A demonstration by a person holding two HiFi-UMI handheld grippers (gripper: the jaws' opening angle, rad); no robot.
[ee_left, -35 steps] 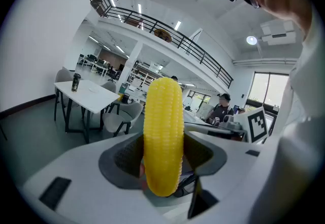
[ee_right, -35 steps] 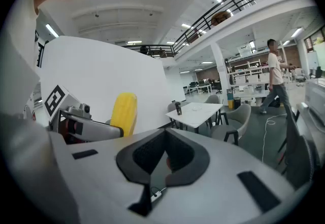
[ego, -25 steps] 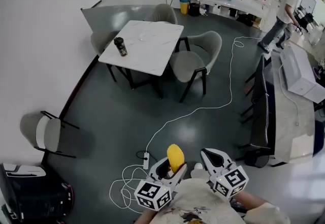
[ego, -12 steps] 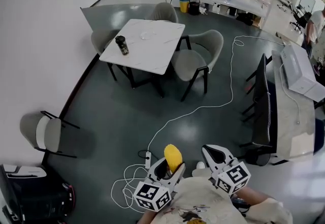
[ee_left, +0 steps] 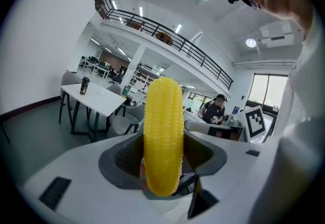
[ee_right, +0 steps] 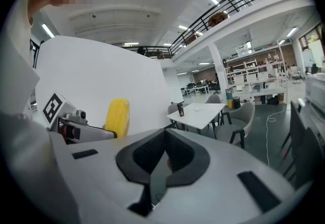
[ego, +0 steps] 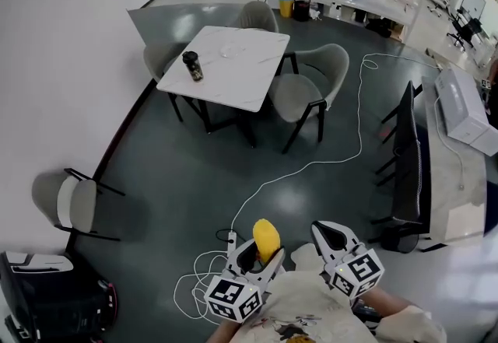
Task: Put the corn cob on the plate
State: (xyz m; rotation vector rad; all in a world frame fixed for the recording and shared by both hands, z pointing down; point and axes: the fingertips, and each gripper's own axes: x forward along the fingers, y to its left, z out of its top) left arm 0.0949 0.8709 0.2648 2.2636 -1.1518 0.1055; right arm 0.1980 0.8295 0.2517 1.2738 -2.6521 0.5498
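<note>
A yellow corn cob [ego: 267, 239] stands upright between the jaws of my left gripper [ego: 263, 254], which is shut on it close to the person's body; in the left gripper view the corn cob [ee_left: 162, 136] fills the middle. My right gripper [ego: 324, 231] is held beside it, shut with nothing in it; its own view shows the jaws [ee_right: 163, 154] meeting and the corn cob [ee_right: 117, 118] off to the left. Far ahead stands a white table [ego: 233, 77] with a dark cup [ego: 191, 66] and a small pale dish-like thing [ego: 226, 53], too small to make out.
Grey chairs [ego: 298, 92] ring the table. A white cable [ego: 311, 165] runs across the dark floor to a power strip [ego: 232, 239]. A lone chair [ego: 74, 205] stands by the left wall, a black bag [ego: 54, 304] lies at bottom left, and a long desk [ego: 451, 170] lines the right.
The view has shifted a little toward the table. The person seen at the far right has left the view. Both grippers keep their pose, and the corn cob stays held.
</note>
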